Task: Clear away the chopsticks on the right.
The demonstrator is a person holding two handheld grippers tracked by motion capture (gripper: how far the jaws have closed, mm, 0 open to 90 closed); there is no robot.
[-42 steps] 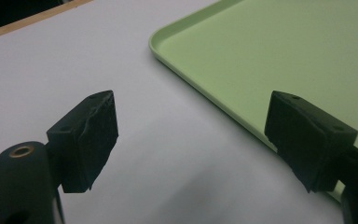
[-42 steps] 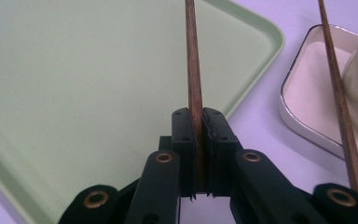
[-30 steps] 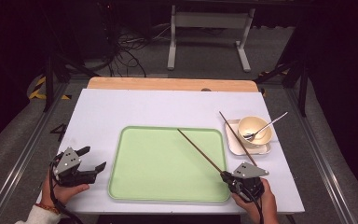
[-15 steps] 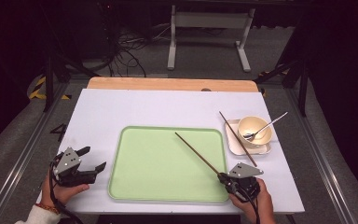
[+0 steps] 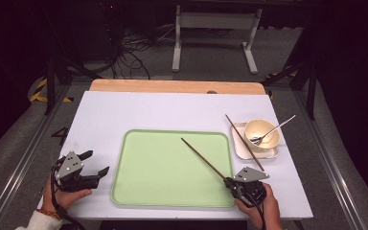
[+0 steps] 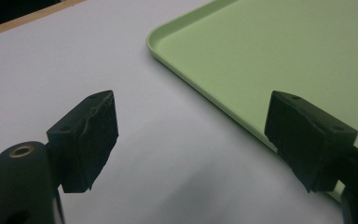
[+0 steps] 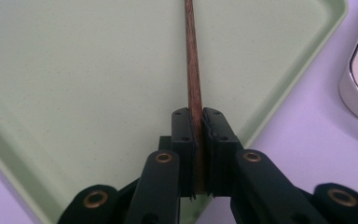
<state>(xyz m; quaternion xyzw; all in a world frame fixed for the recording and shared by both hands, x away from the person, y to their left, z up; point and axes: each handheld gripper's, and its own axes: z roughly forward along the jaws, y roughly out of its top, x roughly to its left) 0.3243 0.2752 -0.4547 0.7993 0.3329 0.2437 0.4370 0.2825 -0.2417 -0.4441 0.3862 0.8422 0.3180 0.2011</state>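
The white rectangular tabletop (image 5: 124, 115) carries a pale green rounded plastic tray (image 5: 163, 167) at its centre, bare and without any lettering. At about three o'clock from the tray sits a small white square dish (image 5: 242, 148) bearing a cream round bowl (image 5: 263, 132), a metal spoon (image 5: 275, 130) and one dark wooden chopstick (image 5: 244, 143). A second thin brown wooden chopstick (image 5: 202, 157) slants over the tray's right half, its near end clamped in the right gripper (image 5: 234, 184) at five o'clock, hiding that tip. The left gripper (image 5: 98, 163) rests at eight o'clock, jaws apart and empty.
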